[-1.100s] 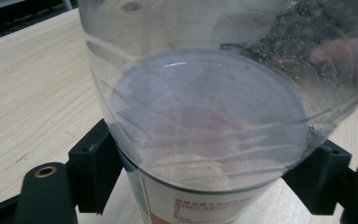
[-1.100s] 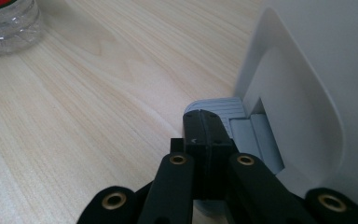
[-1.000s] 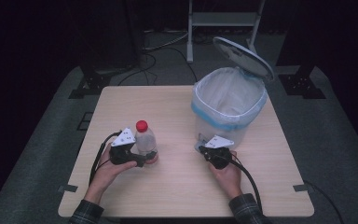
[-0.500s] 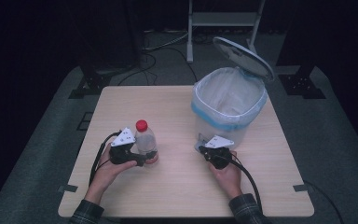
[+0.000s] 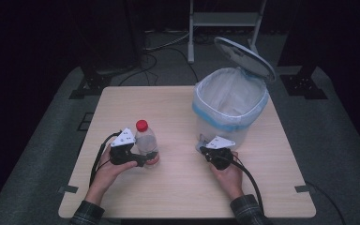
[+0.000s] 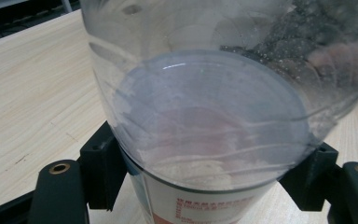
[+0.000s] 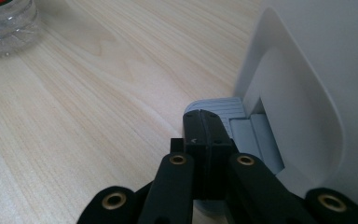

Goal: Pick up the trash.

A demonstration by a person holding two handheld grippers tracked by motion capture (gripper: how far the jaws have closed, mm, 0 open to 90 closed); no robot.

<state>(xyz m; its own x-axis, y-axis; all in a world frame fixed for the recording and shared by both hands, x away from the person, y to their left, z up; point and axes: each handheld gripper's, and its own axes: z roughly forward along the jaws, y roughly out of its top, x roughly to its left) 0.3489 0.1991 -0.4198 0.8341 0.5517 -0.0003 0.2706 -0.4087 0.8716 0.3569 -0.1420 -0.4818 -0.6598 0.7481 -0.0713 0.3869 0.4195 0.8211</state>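
**Bottle gripped, bin lid held up by the pedal**

The left gripper [image 5: 143, 158] has just closed its fingers [image 6: 103, 168] on the lower body of the clear bottle [image 5: 146, 144], which stands upright with its red cap [image 5: 141, 124] on, at about 8 o'clock on the worktop [image 5: 178, 187]. The right gripper [image 7: 207, 140], fingers pressed together with nothing between them, rests its tip on the grey pedal [image 7: 249, 133] of the lined bin [image 5: 229, 105] at 2 o'clock; the lid [image 5: 244, 57] stands open.

To do this well, I judge the pedal should stay pressed until the bottle is over the rim. Lift the bottle straight up first, keeping the squeeze gentle, since the thin plastic may buckle or slip.

A white label with small red print shows in the left gripper view, too cropped to read. No brand is legible.
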